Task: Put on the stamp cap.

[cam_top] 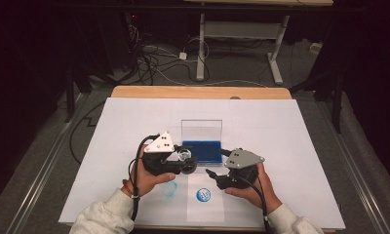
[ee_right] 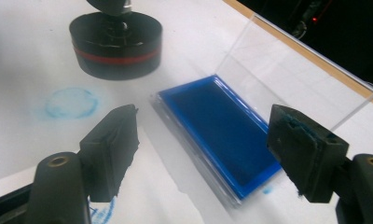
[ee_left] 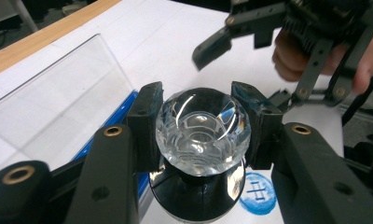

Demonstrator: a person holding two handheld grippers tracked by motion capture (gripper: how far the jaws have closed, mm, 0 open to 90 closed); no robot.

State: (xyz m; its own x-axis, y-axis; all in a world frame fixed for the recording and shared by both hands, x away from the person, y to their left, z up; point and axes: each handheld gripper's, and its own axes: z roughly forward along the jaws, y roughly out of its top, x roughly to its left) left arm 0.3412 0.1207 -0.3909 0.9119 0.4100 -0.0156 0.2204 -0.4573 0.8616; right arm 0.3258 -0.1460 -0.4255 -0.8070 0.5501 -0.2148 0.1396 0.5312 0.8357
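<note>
Two hand-held grippers sit near the front edge of the worktop (cam_top: 134, 109) in my high view. My left hand-held gripper (cam_top: 183, 161) holds a stamp (cam_top: 185, 157) with a clear faceted knob, just off the front left corner of the blue ink pad (cam_top: 203, 150), whose clear lid (cam_top: 201, 129) stands open behind it. My right hand-held gripper (cam_top: 217, 165) hangs just beside the pad's front right corner, jaws apart. On the white sheet toward the front edge I see a faint blue ring (cam_top: 169, 189) and a sharper round blue print (cam_top: 203, 195).

From the left gripper view, the jaws are clamped on either side of the stamp's clear knob (ee_left: 202, 130), its black base below them above the paper. The round print (ee_left: 257, 192) lies just past the base, the ink pad's blue edge (ee_left: 124, 114) runs on the left, and the right hand-held gripper (ee_left: 208, 51) hangs open farther off.

From the right gripper view, my jaws are wide apart with nothing between them, over the ink pad (ee_right: 219, 128). The stamp base (ee_right: 115, 44), black with a red band, is beyond its corner, above the faint ring (ee_right: 71, 102)
</note>
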